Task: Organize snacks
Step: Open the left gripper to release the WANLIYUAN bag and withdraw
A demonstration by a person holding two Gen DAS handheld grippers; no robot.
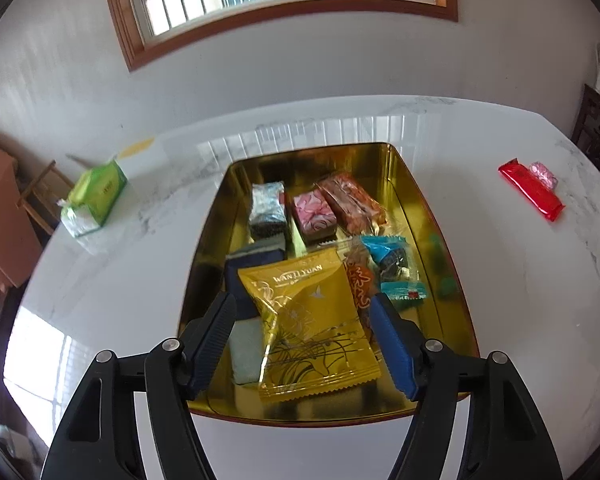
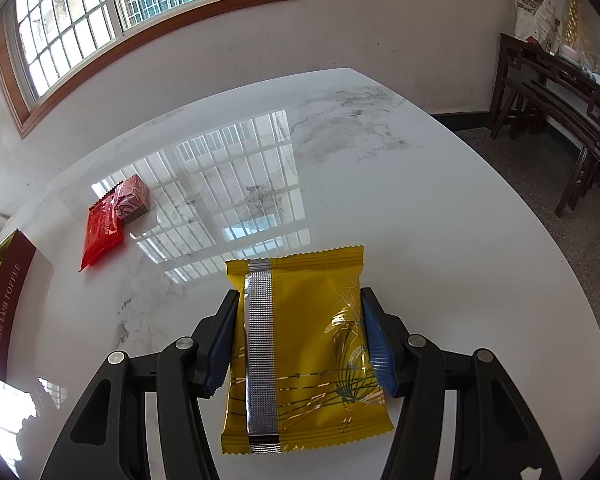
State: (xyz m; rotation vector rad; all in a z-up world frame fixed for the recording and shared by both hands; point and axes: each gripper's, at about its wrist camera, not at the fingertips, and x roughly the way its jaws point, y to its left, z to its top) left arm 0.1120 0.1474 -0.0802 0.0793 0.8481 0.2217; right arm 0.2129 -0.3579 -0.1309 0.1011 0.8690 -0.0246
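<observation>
The left gripper [image 1: 304, 340] has its fingers parted, clear of the gold packet [image 1: 312, 328] lying in the gold tin [image 1: 432, 200] on the table [image 1: 500, 300]; this deposit appears complete. The right gripper [image 2: 298, 340] is clamped on a second yellow packet [image 2: 300, 352], seam side up, long axis pointing away from the camera. The next move likely calls for carrying it left to the tin. A red packet [image 2: 102, 226] and pink sweet [image 2: 132, 198] remain outside.
</observation>
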